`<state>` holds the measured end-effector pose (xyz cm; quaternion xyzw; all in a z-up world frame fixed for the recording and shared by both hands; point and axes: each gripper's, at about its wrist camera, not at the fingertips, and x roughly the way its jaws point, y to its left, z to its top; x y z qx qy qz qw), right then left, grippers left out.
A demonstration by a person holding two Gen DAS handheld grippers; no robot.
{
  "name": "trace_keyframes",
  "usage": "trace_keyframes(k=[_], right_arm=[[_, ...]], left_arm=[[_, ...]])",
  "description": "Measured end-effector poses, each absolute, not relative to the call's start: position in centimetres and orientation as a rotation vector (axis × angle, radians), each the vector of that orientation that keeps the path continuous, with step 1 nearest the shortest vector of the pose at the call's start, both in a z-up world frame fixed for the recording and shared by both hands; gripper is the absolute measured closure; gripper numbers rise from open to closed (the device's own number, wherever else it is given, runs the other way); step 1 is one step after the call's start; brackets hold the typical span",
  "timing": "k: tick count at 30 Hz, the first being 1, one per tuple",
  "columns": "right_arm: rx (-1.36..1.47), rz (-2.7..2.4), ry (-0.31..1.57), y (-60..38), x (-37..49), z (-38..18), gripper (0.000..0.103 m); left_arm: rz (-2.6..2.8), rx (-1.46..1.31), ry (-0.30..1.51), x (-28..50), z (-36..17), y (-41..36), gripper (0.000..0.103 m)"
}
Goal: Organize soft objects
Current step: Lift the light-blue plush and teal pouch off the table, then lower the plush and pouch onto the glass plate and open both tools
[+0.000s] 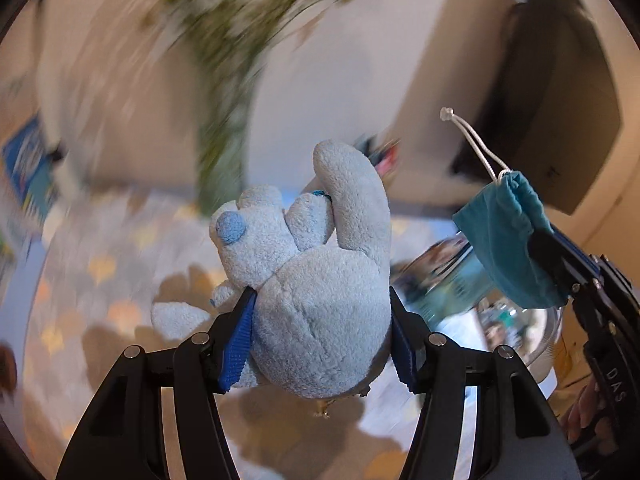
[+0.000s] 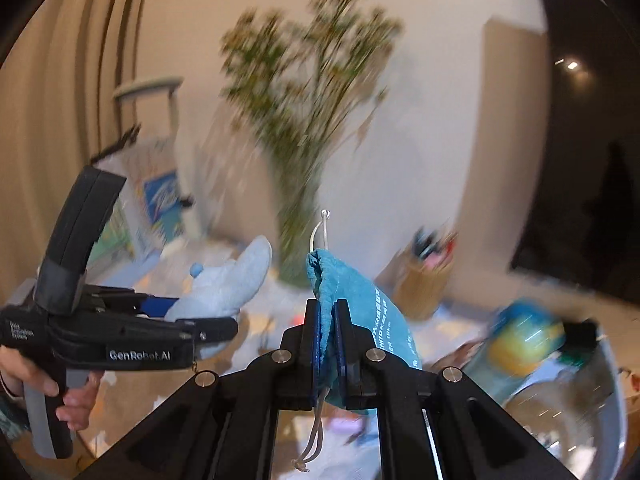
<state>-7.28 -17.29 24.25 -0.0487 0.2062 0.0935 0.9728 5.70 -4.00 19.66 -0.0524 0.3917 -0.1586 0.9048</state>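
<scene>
Left gripper was clamped across the body of a pale blue plush toy; right gripper was pinched flat on a teal drawstring pouch. Both soft items hung clear above the table, probably for carrying to one spot. Patterned cloth below; blurred vase of stems, pen holder, metal bowl, pale walls.

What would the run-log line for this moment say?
left gripper: shut on plush toy | right gripper: shut on teal pouch | both held in air
</scene>
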Motion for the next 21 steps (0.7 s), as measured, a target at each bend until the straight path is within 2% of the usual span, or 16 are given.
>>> trace_keyframes(k=[5, 10, 15, 21], right_arm=[[-0.175, -0.002, 0.263, -20.3, -9.7, 28.0, 0.097], [-0.167, -0.156, 0.223, -24.8, -11.8, 29.6, 0.096], [-0.139, -0.325, 0.264, -30.7, -13.8, 29.3, 0.096], [-0.05, -0.448, 0.354, -36.9, -15.5, 26.9, 0.096]], left_arm=[[-0.446, -0.059, 0.667, 7.0, 24.6, -9.3, 0.046], [-0.586, 0.006, 0.599, 7.5, 27.1, -16.2, 0.046], [-0.738, 0.079, 0.604, 7.1, 26.8, -23.7, 0.046], [-0.844, 0.175, 0.695, 6.5, 22.9, -32.7, 0.046]])
